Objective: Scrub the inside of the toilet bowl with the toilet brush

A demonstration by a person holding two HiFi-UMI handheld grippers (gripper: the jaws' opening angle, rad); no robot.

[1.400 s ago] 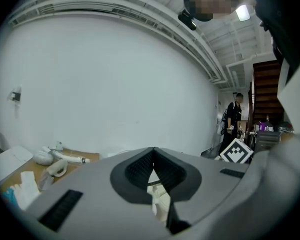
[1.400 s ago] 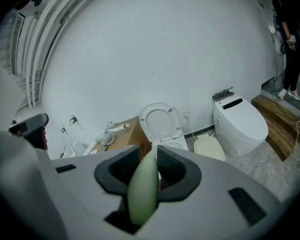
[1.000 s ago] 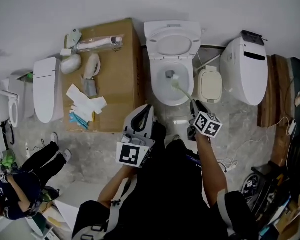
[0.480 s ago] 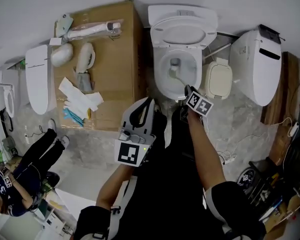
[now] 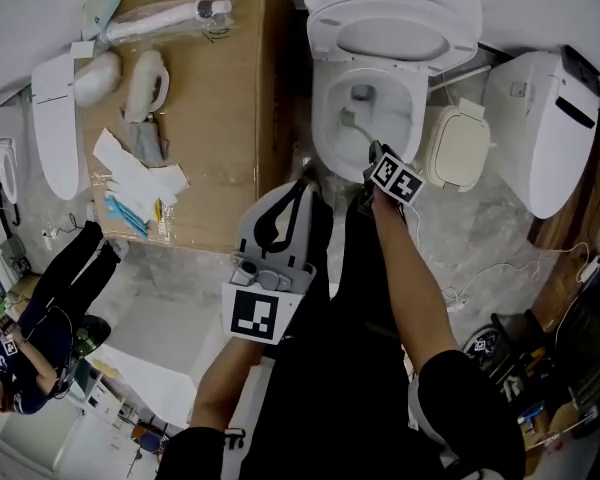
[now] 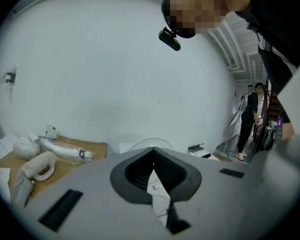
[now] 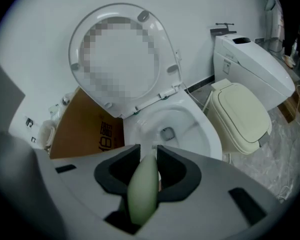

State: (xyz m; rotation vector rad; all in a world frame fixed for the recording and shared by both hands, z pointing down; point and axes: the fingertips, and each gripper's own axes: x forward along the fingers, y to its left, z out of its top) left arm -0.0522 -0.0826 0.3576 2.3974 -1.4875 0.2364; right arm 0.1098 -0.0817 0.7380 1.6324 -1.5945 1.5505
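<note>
While the right gripper (image 7: pixel 149 156) has its jaws closed tight on the pale green handle of the toilet brush (image 7: pixel 144 189), the person leans it out over the front rim of the toilet bowl (image 7: pixel 210 134). I would say the grip sits far back on the handle so that the gripper itself keeps above the rim and only the brush goes inside.

From above, the toilet brush (image 5: pixel 352 126) runs away from the right gripper (image 5: pixel 372 163) in a slanted line. Its long axis tilts forward and down. The handle end points back at the person, and the whitish head points into the toilet bowl (image 5: pixel 320 118), low on the inner wall and near the outlet. That looks like scrubbing in hand, though I cannot tell how hard the head is pressing.

The seat and lid (image 5: pixel 395 43) stand raised against the tank, which leaves the opening free.

The left gripper (image 5: pixel 298 193) hangs back beside the cardboard box (image 5: pixel 230 118), well short of the rim. Its own view shows the left gripper (image 6: pixel 153 159) with jaws drawn together on nothing, probably just kept out of the way.
</note>
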